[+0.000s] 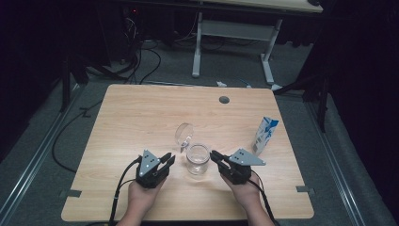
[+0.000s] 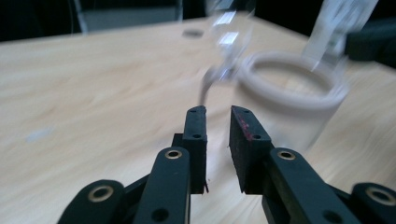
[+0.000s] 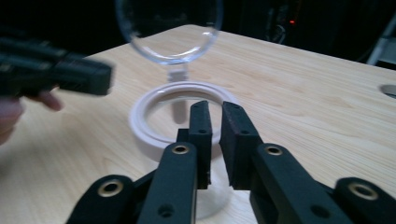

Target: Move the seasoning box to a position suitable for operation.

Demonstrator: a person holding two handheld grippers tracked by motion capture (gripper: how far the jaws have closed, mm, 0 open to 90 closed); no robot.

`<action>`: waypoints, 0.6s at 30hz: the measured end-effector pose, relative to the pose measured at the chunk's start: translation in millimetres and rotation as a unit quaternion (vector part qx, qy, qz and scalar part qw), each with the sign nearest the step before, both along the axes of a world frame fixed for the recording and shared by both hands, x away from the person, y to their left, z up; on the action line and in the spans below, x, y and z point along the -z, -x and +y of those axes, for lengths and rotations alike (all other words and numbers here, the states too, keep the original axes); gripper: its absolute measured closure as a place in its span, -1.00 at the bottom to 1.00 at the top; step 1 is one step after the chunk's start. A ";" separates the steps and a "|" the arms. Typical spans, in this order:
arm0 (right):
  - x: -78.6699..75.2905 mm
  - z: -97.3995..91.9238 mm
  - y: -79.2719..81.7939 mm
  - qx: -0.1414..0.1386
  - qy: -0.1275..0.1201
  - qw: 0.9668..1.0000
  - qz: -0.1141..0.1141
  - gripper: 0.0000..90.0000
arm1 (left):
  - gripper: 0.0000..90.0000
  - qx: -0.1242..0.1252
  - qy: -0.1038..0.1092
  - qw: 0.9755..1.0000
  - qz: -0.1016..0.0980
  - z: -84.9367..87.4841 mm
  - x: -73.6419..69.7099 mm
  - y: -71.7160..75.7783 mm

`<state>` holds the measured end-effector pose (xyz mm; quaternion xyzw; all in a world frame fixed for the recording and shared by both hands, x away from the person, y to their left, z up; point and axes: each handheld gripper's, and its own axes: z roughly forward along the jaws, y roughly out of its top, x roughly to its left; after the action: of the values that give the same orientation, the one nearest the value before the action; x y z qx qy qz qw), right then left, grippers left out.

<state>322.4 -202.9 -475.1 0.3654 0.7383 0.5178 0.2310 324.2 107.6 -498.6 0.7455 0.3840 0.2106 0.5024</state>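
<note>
Glass jar (image 1: pixel 197 159) sits near the table (image 1: pixel 141 117) front edge, lid (image 1: pixel 184 133) hinged up at 11 o'clock. Bare wood from 9 to 12; carton (image 1: pixel 266 135) at 2. The left gripper view is blurred (jar rim smeared). My left tool (image 1: pixel 166 159) at the jar's 9 and right tool (image 1: pixel 215 156) at 3 both point inward, slightly parted, gripping nothing.
</note>
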 end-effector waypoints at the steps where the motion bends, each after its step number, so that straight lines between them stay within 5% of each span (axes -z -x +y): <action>1: 0.6 -3.8 -0.4 0.006 -0.002 1.000 0.003 0.77 | 0.63 0.000 0.000 1.000 0.000 0.0 0.0 0.0; 7: 8.7 -25.0 -2.0 0.047 0.002 0.999 0.016 0.59 | 0.36 -0.008 -0.034 0.999 0.031 26.4 20.0 10.8; 15: 16.2 -56.3 -0.7 0.127 0.024 0.992 0.015 0.46 | 0.09 0.010 -0.073 0.997 0.027 36.5 25.8 15.6; 18: 14.7 -65.0 1.9 0.143 0.023 0.989 0.008 0.41 | 0.06 0.003 -0.063 0.998 0.026 47.5 25.2 15.7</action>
<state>320.5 -267.9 -489.9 0.4660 0.6920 0.4591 0.3054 308.5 155.2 -523.7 0.7818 0.3812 0.2131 0.4450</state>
